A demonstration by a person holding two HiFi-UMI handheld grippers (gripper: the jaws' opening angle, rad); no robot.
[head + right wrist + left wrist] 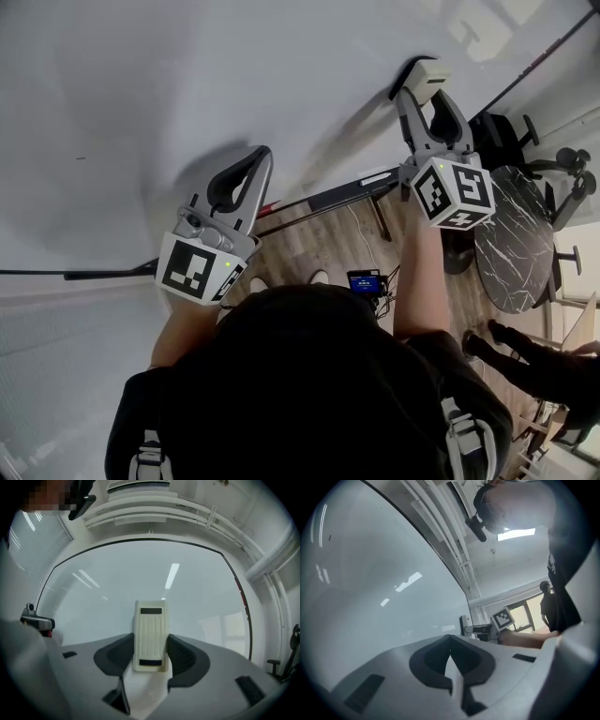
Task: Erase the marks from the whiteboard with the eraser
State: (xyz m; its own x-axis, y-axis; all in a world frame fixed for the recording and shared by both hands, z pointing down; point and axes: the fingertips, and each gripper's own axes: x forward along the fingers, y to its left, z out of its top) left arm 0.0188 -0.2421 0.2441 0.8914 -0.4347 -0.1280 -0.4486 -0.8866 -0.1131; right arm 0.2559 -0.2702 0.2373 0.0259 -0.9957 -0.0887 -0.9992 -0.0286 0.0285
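Right gripper (150, 641) jaws clamp eraser (150, 620) between them, against whiteboard (117, 583); left gripper (450, 639) jaws closed, empty.

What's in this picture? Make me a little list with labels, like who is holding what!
board: whiteboard, nearly clean
mark left: one tiny dark mark
right gripper: shut on the eraser
eraser: held up at the whiteboard; contact unclear
left gripper: shut, empty, near the whiteboard
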